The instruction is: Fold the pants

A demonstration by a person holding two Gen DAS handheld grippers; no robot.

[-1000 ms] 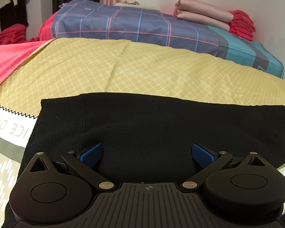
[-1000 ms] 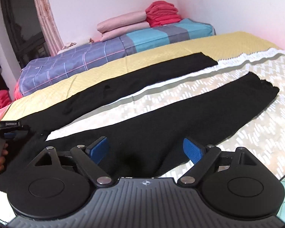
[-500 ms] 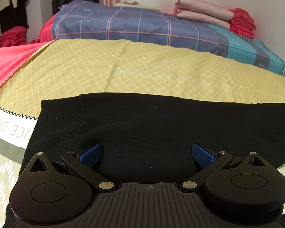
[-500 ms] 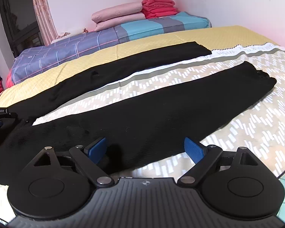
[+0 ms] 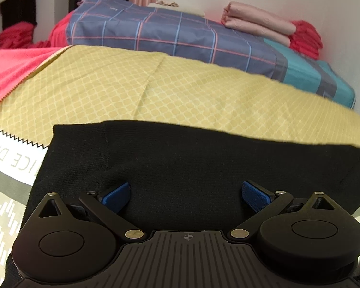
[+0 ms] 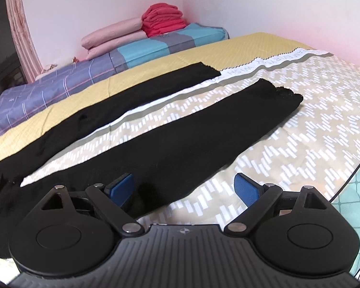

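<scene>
Black pants [image 6: 180,141] lying flat along the bed [image 6: 324,124], legs apart, no fold yet. Left gripper [image 5: 183,193] and right gripper [image 6: 184,187] hovering, fingers wide, holding nothing.

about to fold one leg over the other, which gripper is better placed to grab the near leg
Right. The right gripper hangs open over the near leg's edge; the left gripper, also open, sits over the waist end.

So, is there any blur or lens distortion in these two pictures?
Left wrist view: the fisheye bows the yellow sheet, and the far pillows look soft. Right wrist view: the black pants are sharp; the wall has a pink tint.
</scene>
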